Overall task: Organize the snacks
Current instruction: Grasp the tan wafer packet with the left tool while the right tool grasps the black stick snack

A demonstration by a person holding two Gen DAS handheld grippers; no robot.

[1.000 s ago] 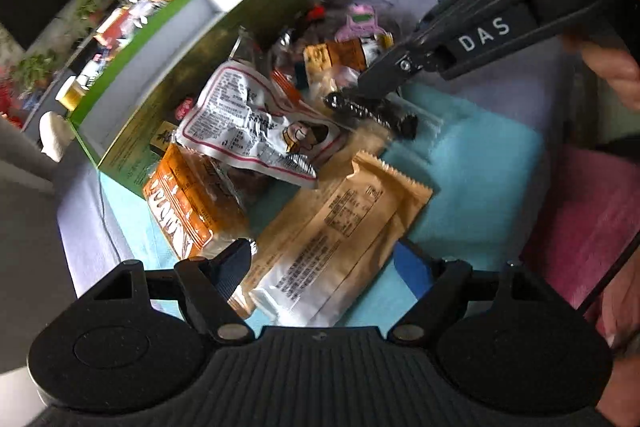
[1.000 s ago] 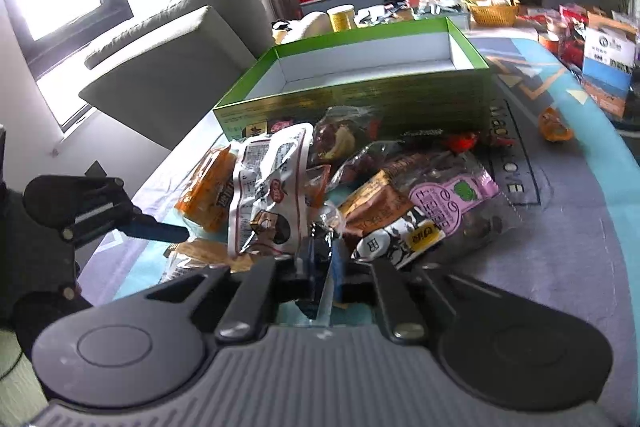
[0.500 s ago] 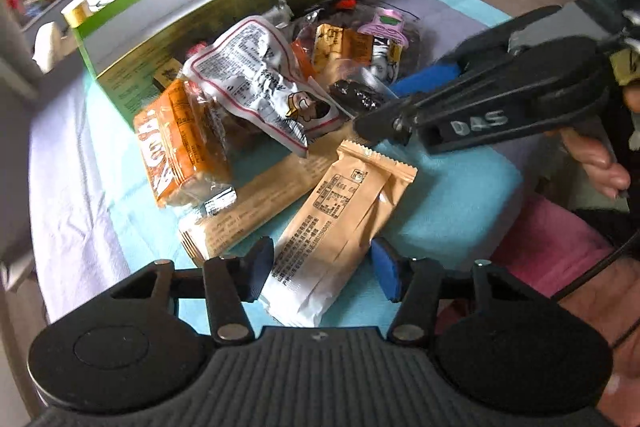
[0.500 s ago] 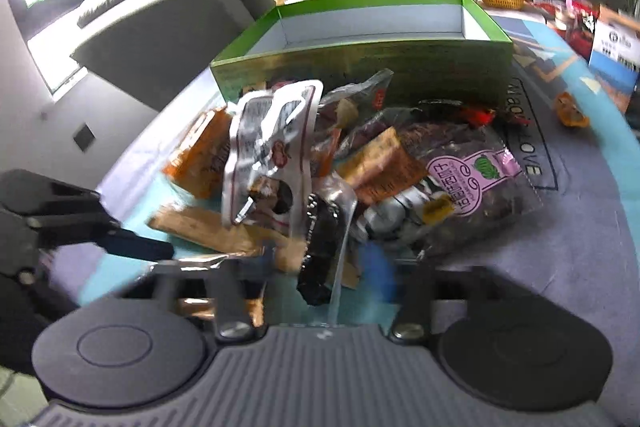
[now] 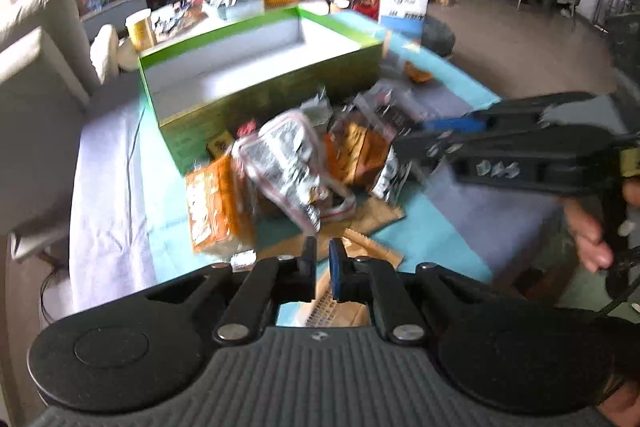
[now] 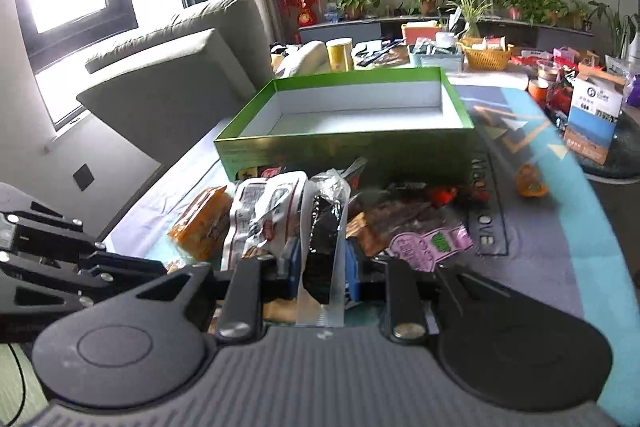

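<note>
Right gripper (image 6: 323,269) clamps clear-wrapped dark snack bar (image 6: 323,227), lifted before green open cardboard box (image 6: 344,151). Left gripper (image 5: 323,259) jaws nearly closed on thin tan foil sachet (image 5: 340,309), low by table. Both packets probably light, crinkly, slippery; pinch sealed ends.

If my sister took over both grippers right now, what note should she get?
Right hand-held gripper: shut on a clear packet of dark snack, lifted in front of the pile.
Left hand-held gripper: fingers nearly together over the tan wrappers; whether it grips one is unclear.
Green box: nothing seen inside.
Orange pack, white printed bag and pink-label bag lie in front of the box.
Done: nothing boxed. Left: everything.
</note>
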